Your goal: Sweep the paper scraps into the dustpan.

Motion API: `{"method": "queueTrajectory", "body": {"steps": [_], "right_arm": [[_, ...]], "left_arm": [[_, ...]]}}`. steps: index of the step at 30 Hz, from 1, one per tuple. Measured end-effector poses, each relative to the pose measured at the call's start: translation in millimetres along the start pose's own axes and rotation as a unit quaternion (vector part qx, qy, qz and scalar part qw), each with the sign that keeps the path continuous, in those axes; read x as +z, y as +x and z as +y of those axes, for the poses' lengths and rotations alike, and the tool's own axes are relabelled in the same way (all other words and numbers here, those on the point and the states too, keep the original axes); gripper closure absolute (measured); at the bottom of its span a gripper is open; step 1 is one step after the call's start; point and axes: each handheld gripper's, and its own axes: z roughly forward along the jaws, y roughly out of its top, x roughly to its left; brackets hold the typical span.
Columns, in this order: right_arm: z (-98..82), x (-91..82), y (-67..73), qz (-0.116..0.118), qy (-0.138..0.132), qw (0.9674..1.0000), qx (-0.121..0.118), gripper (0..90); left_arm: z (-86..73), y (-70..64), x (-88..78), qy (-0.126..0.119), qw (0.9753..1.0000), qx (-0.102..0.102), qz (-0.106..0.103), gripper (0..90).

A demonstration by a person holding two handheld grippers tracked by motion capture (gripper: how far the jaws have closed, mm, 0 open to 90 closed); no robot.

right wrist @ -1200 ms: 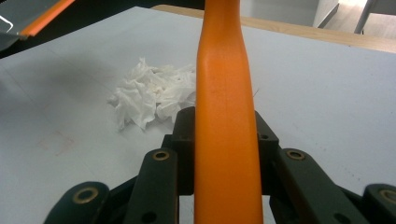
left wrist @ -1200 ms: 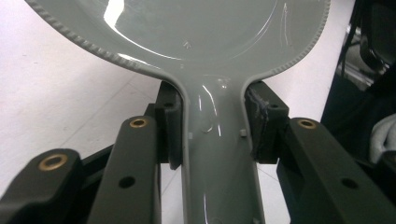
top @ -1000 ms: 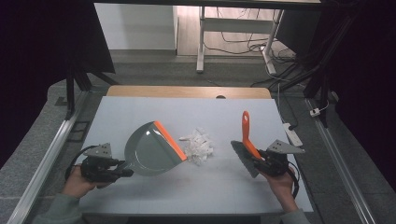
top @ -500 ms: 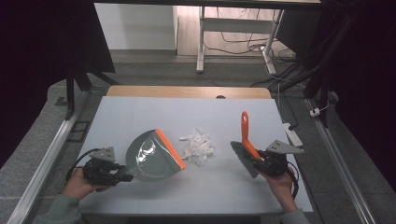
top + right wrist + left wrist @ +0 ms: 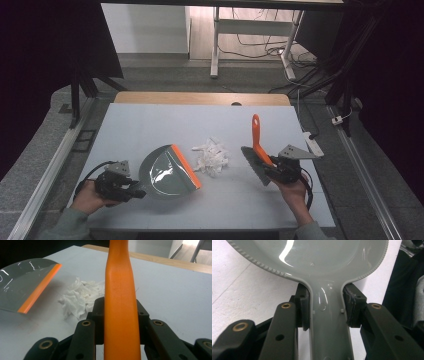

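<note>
Pale grey rectangular surface (image 5: 150, 125) with a light wooden strip along its far edge, bearing everything below.

Grey plastic dustpan with a glossy scoop and an orange rubber lip (image 5: 167, 172), at the surface's near left, tilted with the orange lip turned toward the middle and lying just beside the scraps. In the left gripper view, the dustpan (image 5: 322, 262) narrowing into its grey handle, which runs down between the two black jaws.

Brush with a long orange plastic handle and a dark grey bristle head (image 5: 257, 150), at the near right, handle pointing away toward the far edge, bristle head low and angled toward the scraps, near them but apart. In the right gripper view, the brush handle (image 5: 120, 302) rising straight up the middle of the picture.

Left gripper (image 5: 131, 189), black, held in the person's left hand (image 5: 90, 196) at the near left edge, clamped on the dustpan's handle, pads pressed against both sides.

Right gripper (image 5: 272, 169), black with a grey three-cornered plate on top, held in the person's right hand (image 5: 295, 192), clamped on the brush's orange handle, pads tight on either side.

Small heap of crumpled white paper scraps (image 5: 211, 156), near the middle of the surface, between dustpan and brush; also seen beyond the orange handle in the right gripper view (image 5: 80, 298).
</note>
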Motion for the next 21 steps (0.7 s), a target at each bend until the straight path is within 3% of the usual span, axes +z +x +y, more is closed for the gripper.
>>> {"method": "queueTrajectory", "body": {"steps": [6, 21], "right_arm": [[7.4, 9.4, 2.0, -0.007, -0.004, 1.0, 0.004, 70.5], [21.1, 36.4, -6.6, -0.026, 0.001, 0.9994, 0.021, 70.5]], "left_arm": [[-1.7, 2.7, 1.3, -0.003, 0.9999, -0.012, -0.001, 61.7], [-1.3, 3.3, 6.4, 0.004, 0.9999, -0.012, -0.008, 61.6]]}}
